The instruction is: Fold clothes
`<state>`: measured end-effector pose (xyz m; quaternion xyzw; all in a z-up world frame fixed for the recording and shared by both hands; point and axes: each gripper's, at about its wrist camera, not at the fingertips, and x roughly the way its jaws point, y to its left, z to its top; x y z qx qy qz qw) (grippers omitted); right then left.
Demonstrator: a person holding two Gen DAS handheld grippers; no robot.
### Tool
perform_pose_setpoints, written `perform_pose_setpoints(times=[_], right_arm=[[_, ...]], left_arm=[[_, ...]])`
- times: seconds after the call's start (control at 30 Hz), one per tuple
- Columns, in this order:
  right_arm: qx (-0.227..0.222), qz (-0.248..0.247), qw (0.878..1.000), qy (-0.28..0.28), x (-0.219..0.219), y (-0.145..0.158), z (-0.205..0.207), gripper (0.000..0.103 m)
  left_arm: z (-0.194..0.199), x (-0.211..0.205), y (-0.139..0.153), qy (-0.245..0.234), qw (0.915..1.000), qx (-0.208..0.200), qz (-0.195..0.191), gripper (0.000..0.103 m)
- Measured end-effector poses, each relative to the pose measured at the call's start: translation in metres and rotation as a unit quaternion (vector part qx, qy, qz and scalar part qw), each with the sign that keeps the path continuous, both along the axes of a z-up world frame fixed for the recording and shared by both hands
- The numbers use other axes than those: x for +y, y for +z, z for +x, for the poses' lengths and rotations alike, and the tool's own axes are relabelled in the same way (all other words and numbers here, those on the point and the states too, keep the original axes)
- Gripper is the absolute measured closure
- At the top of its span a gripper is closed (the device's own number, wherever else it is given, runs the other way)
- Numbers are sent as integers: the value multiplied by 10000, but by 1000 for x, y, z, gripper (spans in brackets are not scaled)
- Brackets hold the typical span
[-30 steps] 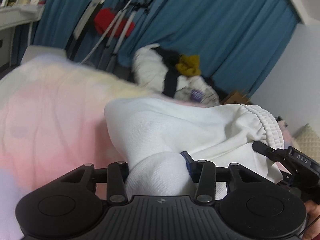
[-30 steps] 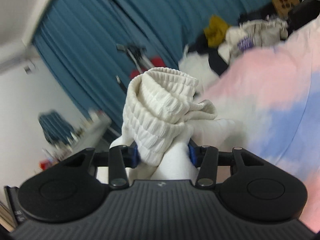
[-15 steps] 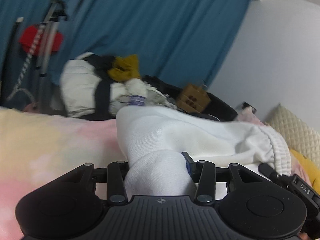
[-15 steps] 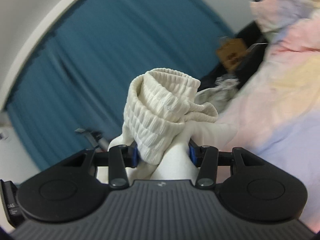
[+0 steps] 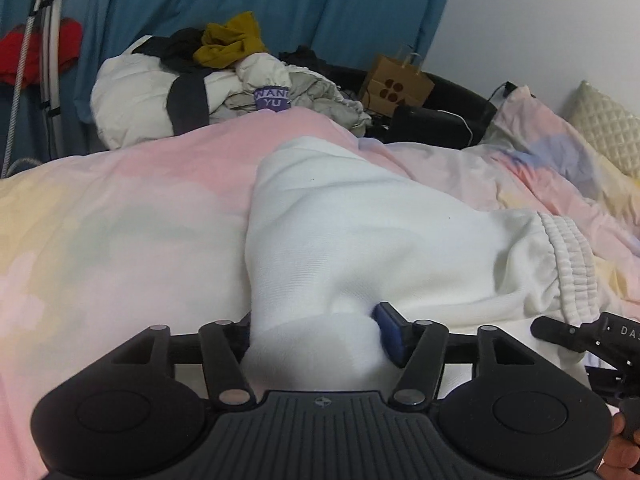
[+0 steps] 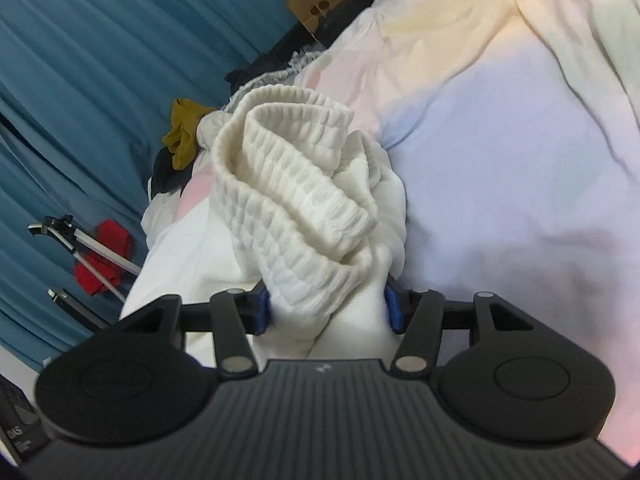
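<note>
Left tool [image 5: 316, 330] with jaws just opening wider, white pants [image 5: 372, 240] still bunched between the blue pads [image 5: 390, 330], fabric filling the gap and touching the visible pad, so still pinched as far as can be told. Right tool [image 6: 326, 308] same deal, jaws just opening a bit too, ribbed waistband [image 6: 292, 200] stuffed between its pads and bulging up over them. Pants lying across the bed [image 5: 120, 220], stretched from the left tool out toward the elastic band at the right of that view, resting on a pastel pink, yellow and blue duvet. Right tool's tip [image 5: 576, 334] poking into the left wrist view at the right edge, just beside the waistband. Bit of a hand [image 5: 618, 454] in the bottom right corner there. Behind the bed: pile of clothes [image 5: 192, 92] with a mustard piece [image 5: 230, 42] on top, blue curtain [image 5: 280, 0], brown paper bag [image 5: 396, 82], tripod [image 5: 36, 40] with something red next to it. Cream quilted pillow [image 5: 604, 124] at far right against the wall.
</note>
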<state>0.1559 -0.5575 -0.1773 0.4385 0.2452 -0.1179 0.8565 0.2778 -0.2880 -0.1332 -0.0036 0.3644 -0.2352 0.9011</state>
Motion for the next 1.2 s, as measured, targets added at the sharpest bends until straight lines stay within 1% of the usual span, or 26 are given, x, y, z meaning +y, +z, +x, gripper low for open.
perform_pose_setpoints(times=[0.07, 0.1, 0.13, 0.2, 0.3, 0.37, 0.43, 0.5, 0.57, 0.67, 0.77, 0.87, 0.93, 1.0, 1.07, 1.13, 1.2], right_arm=[[105, 19, 9999, -47, 4, 10, -13, 44], [172, -26, 9998, -83, 8, 17, -21, 44], [242, -152, 9995, -117, 13, 22, -31, 44], [324, -425, 9984, -180, 23, 37, -48, 44], [297, -949, 9946, -300, 44, 62, -77, 44], [217, -1277, 9914, -205, 58, 77, -93, 44], [64, -1484, 9889, -50, 72, 92, -108, 44], [-84, -1753, 9845, 51, 88, 108, -120, 44], [-303, -2095, 9772, 141, 104, 126, -133, 44], [-555, -2429, 9681, 257, 122, 145, -148, 44], [-706, -2656, 9608, 365, 141, 159, -163, 43], [-795, -2854, 9542, 410, 156, 166, -174, 41], [-851, -2947, 9508, 432, 165, 166, -176, 25], [-900, -3079, 9461, 450, 174, 165, -178, 21], [-939, -3248, 9400, 463, 183, 164, -179, 20], [-877, -3460, 9332, 410, 192, 163, -177, 20], [-830, -3521, 9315, 382, 198, 160, -174, 20]], left_arm=[[-5, 2, 10, 20, 9999, -2, 129, 38], [-14, 7, 20, 18, 9999, -45, 125, 35], [-24, 13, 29, 14, 9999, -91, 115, 30], [-47, 28, 51, -10, 9997, -203, 114, 24], [-82, 48, 81, -74, 9991, -404, 65, 22], [-103, 59, 99, -108, 9984, -549, 34, 18], [-132, 70, 117, -168, 9966, -798, 84, 11], [-155, 81, 133, -214, 9946, -1011, 53, 5], [-179, 90, 147, -277, 9931, -1136, 40, 4], [-213, 103, 167, -373, 9906, -1316, 23, 0], [-243, 111, 178, -425, 9885, -1449, 116, 0], [-269, 118, 186, -429, 9865, -1571, 179, 0], [-283, 122, 186, -452, 9855, -1625, 181, 0], [-294, 127, 186, -340, 9854, -1660, 179, 0], [-304, 134, 184, -124, 9849, -1719, 151, 0], [-308, 140, 182, -48, 9843, -1758, 142, 0], [-308, 146, 179, 8, 9850, -1722, 126, 0]])
